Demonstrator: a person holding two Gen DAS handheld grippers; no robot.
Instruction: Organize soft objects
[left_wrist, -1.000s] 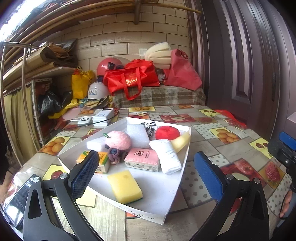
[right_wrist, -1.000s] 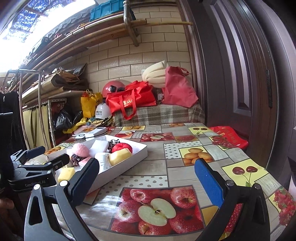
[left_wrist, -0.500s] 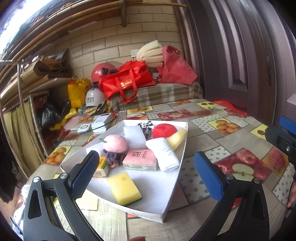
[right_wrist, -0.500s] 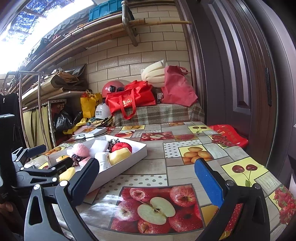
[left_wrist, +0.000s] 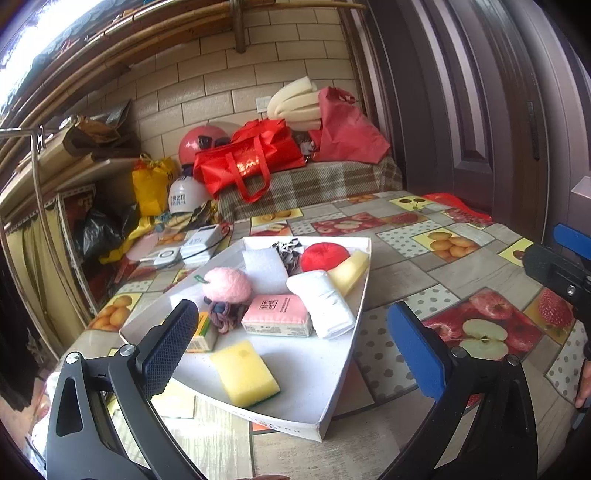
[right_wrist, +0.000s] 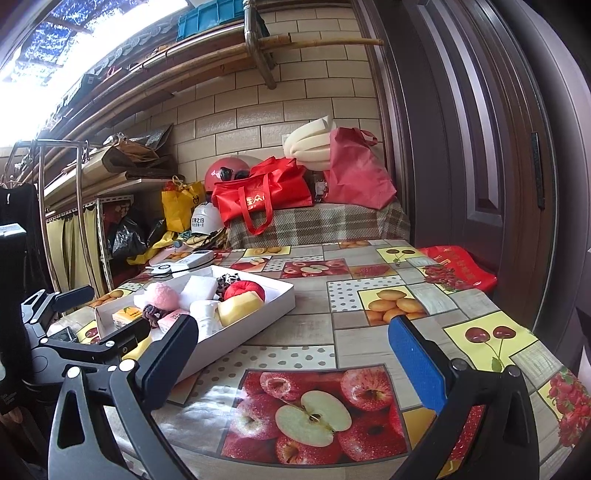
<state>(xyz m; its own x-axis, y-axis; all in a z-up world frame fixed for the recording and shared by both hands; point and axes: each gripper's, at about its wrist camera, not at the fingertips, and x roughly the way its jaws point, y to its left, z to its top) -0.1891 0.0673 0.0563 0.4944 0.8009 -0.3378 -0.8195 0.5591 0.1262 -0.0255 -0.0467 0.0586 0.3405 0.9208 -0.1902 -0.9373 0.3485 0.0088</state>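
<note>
White shallow tray (left_wrist: 334, 373), on a table with a fruit-print cloth (left_wrist: 417, 273); the tray sits left of the table's middle and holds every soft item listed here.

Contents, near to far in the left wrist view:
- Yellow sponge (left_wrist: 243, 373) with a green underside, lying flat at the near end, apart from the rest.
- Pink packet with printed characters (left_wrist: 276, 315), flat, mid-tray.
- White rolled cloth (left_wrist: 320, 302), just right of the pink packet and touching it.
- Small yellow-and-green carton (left_wrist: 202, 334), left of the packet, partly hidden behind the left finger.
- Tangle of purple and dark hair ties (left_wrist: 223, 314), between carton and packet.
- Pink fluffy ball (left_wrist: 227, 284), resting on the hair ties.
- White foam block (left_wrist: 265, 270), behind the ball.
- Pale yellow foam wedge (left_wrist: 349, 271), against the right wall of the tray.
- Red round plush (left_wrist: 325, 256), behind the wedge.
- Black-and-white patterned scrunchie (left_wrist: 289, 248), at the far end.

Left gripper (left_wrist: 291, 343): jaws spread wide, nothing between them, poised over the near end of the tray.

Right gripper (right_wrist: 295, 360): jaws spread wide, nothing held, over bare cloth to the right of the tray (right_wrist: 236, 332).

Beyond the table: red tote bag (left_wrist: 247, 158) on a plaid-covered surface; white helmet (left_wrist: 184, 199) to its left.
</note>
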